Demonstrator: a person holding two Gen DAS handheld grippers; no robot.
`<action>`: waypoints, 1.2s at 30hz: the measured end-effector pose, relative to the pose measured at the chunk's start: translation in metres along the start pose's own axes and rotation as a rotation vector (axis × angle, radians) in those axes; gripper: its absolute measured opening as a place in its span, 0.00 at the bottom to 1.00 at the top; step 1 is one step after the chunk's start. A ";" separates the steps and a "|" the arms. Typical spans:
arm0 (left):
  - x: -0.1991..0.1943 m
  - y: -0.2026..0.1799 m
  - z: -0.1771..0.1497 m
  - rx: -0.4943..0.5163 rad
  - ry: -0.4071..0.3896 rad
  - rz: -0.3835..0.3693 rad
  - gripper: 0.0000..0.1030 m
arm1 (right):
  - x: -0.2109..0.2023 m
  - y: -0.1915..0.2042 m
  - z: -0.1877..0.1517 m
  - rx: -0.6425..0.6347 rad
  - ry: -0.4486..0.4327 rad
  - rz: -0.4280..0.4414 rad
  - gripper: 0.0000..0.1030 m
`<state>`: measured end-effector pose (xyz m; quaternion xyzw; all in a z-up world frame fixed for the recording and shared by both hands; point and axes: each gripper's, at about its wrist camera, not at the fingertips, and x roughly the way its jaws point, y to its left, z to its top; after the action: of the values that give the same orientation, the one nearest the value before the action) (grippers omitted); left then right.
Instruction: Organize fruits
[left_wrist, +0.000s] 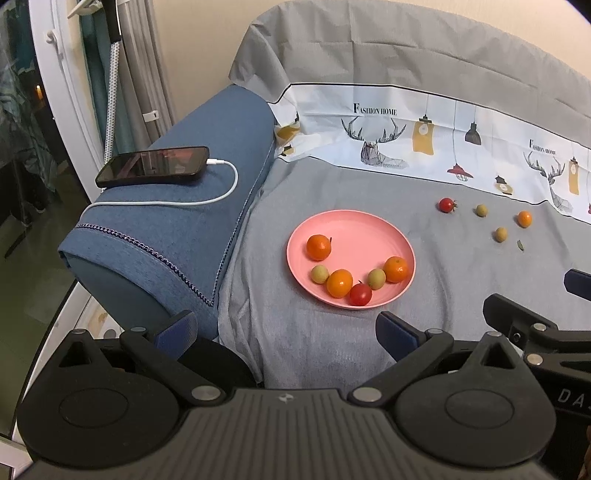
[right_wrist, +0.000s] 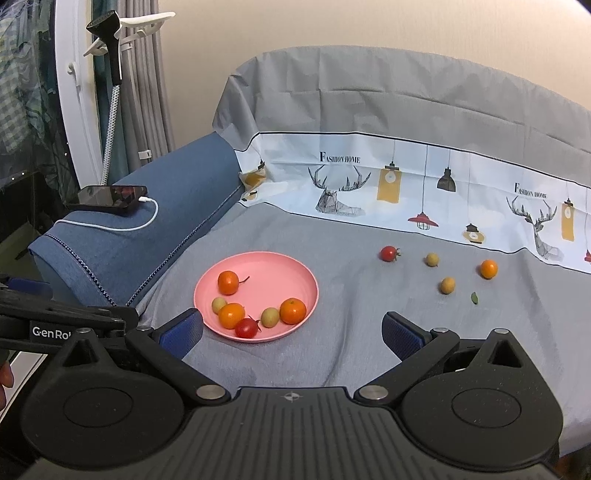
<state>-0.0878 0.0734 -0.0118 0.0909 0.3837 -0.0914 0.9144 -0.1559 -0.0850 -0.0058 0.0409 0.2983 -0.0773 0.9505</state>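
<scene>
A pink plate (left_wrist: 354, 229) (right_wrist: 273, 266) lies on the grey cloth and holds several fruits: small oranges, yellow-green fruits and a red tomato (left_wrist: 360, 294) (right_wrist: 246, 328). Loose on the cloth to its right are a red tomato (left_wrist: 447, 205) (right_wrist: 388, 253), two yellow-green fruits (left_wrist: 481, 210) (left_wrist: 501, 234) (right_wrist: 431, 259) (right_wrist: 447, 285) and a small orange (left_wrist: 524, 218) (right_wrist: 489, 268). My left gripper (left_wrist: 288, 332) hangs open in front of the plate, with nothing between its fingers. My right gripper (right_wrist: 293, 334) is open too, empty, near the plate's front edge.
A blue sofa arm (left_wrist: 192, 221) (right_wrist: 147, 229) on the left carries a phone (left_wrist: 153, 166) (right_wrist: 110, 199) on a white charging cable. A small green leaf (left_wrist: 520, 244) (right_wrist: 474, 297) lies near the loose fruits. A printed cloth backrest (left_wrist: 406, 136) rises behind.
</scene>
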 end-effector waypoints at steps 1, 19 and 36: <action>0.001 0.000 0.000 0.001 0.003 -0.001 1.00 | 0.001 0.000 0.000 0.001 0.003 0.001 0.99; 0.023 -0.008 0.004 0.035 0.050 0.004 1.00 | 0.020 -0.008 -0.004 0.031 0.051 0.003 0.99; 0.045 -0.025 0.020 0.067 0.097 0.024 1.00 | 0.040 -0.029 -0.007 0.113 0.081 0.006 0.99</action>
<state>-0.0491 0.0402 -0.0333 0.1306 0.4231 -0.0886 0.8922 -0.1319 -0.1182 -0.0355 0.0986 0.3315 -0.0896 0.9340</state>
